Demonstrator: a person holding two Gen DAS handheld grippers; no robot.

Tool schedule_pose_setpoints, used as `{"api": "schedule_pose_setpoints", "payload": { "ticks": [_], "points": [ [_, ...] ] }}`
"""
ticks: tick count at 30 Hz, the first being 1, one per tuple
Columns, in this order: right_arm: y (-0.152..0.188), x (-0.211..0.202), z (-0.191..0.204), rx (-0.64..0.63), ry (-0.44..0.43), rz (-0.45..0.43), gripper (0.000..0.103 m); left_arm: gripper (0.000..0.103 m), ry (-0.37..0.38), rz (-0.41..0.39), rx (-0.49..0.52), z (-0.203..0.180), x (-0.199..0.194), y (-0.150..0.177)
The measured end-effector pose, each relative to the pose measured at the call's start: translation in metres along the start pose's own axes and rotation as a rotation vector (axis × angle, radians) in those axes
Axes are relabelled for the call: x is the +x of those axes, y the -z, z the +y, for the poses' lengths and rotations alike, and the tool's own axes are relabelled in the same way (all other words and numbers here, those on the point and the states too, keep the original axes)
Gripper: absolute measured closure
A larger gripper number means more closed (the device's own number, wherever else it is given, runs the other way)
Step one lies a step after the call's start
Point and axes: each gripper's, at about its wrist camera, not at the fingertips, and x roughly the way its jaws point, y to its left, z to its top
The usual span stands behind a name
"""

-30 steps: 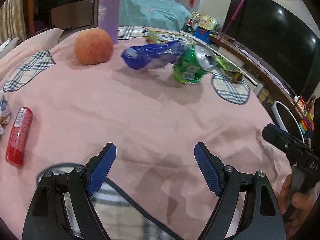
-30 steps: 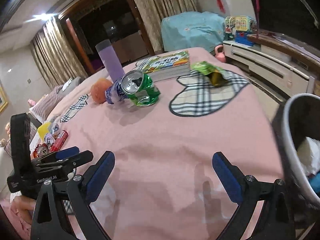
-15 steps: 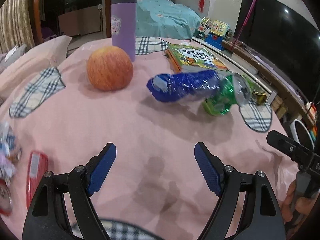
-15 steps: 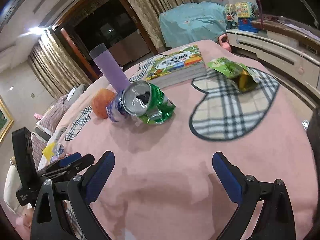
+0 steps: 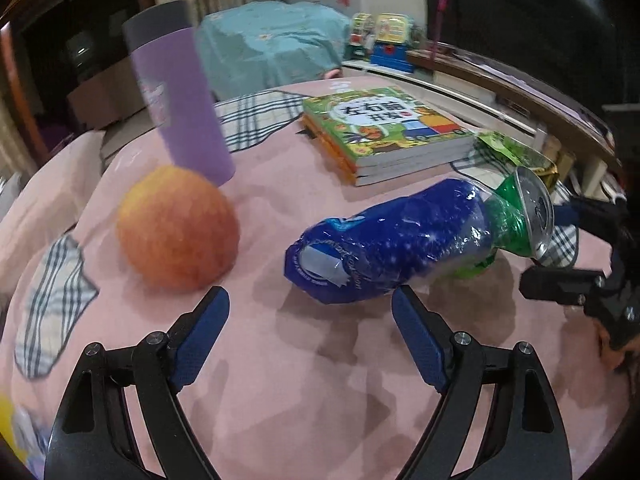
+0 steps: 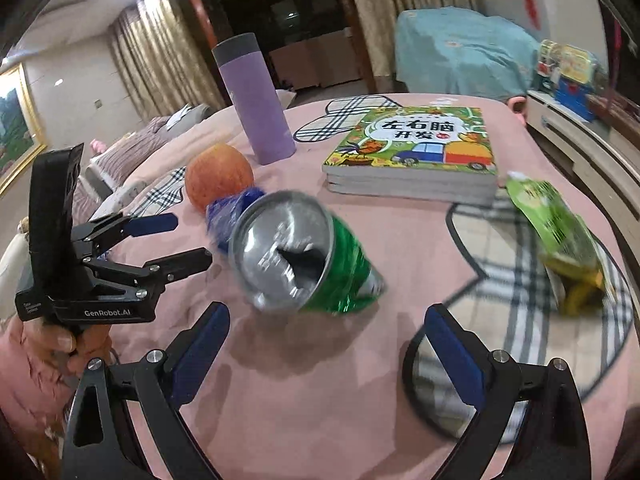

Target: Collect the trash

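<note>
Left gripper (image 5: 310, 312): held low over the pink tablecloth (image 5: 280, 380), fingers level and spread wide, nothing between the blue pads (image 5: 202, 338). Aimed at the blue plastic wrapper (image 5: 384, 246), lying on its side just ahead of the right-hand pad. Seen from the right wrist view as well (image 6: 182, 238), gripped from below by a hand (image 6: 70, 346), fingers pointing toward the wrapper's end.

Right gripper (image 6: 326, 342): likewise low and level, released, jaws wide apart and empty. Directed at the crushed green can (image 6: 308, 258), lying on its side with the opened top facing the camera, close in front of the fingers but not touched.

Can and wrapper in contact end to end. Apple (image 5: 178, 228) just left of the wrapper, purple tumbler (image 5: 178, 100) upright behind it. Stack of books (image 6: 416, 156) further back; green snack packet (image 6: 560, 236) on the checked patch to the right.
</note>
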Motion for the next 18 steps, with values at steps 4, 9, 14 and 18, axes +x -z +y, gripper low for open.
{"api": "schedule_pose_setpoints", "payload": {
  "ticks": [4,9,14,18],
  "points": [
    [-0.006,0.004,-0.005,-0.001,-0.061,-0.002,0.005,0.017,0.038,0.002,0.043,-0.002,0.009,-0.004],
    [-0.008,0.002,-0.005,0.013,-0.097,-0.021,0.025,0.048,0.086,0.010,0.049,-0.007,0.014,-0.002],
    [-0.005,-0.005,0.000,0.005,-0.066,-0.033,0.037,0.098,0.128,0.046,0.029,-0.012,0.012,0.005],
    [0.001,-0.016,0.001,0.035,-0.059,-0.035,0.048,0.100,0.154,0.031,0.021,-0.018,-0.005,0.015]
  ]
}}
